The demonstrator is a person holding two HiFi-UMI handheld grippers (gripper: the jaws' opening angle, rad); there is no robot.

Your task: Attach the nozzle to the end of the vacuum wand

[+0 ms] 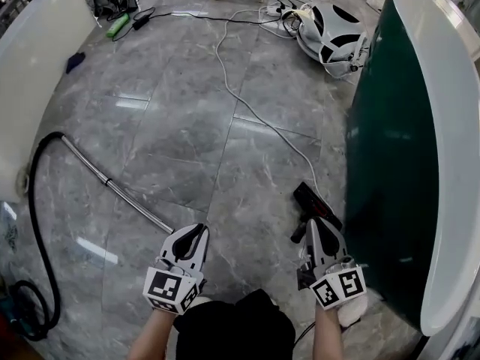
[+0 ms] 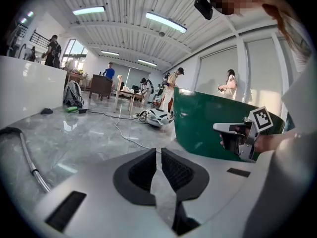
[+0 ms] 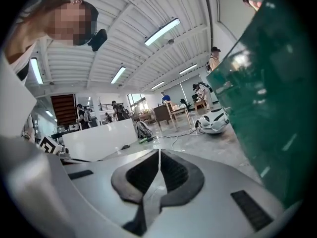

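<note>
The vacuum wand (image 1: 112,186), a thin metal tube, lies slanted on the grey floor. Its far end joins a black hose (image 1: 36,223) that curves off to the left. Its near end lies just left of my left gripper (image 1: 192,235), whose jaws are shut with nothing between them (image 2: 158,155). The wand (image 2: 33,168) also shows at the left gripper view's left edge. The black nozzle (image 1: 310,201) lies on the floor right in front of my right gripper (image 1: 319,229), which is shut and empty (image 3: 158,157). Neither gripper touches wand or nozzle.
A dark green tub wall (image 1: 386,163) with a white rim (image 1: 450,171) stands close on the right. A white tub (image 1: 37,51) is at the left. A white cable (image 1: 225,73) runs across the floor to a white machine (image 1: 330,32). People stand far off.
</note>
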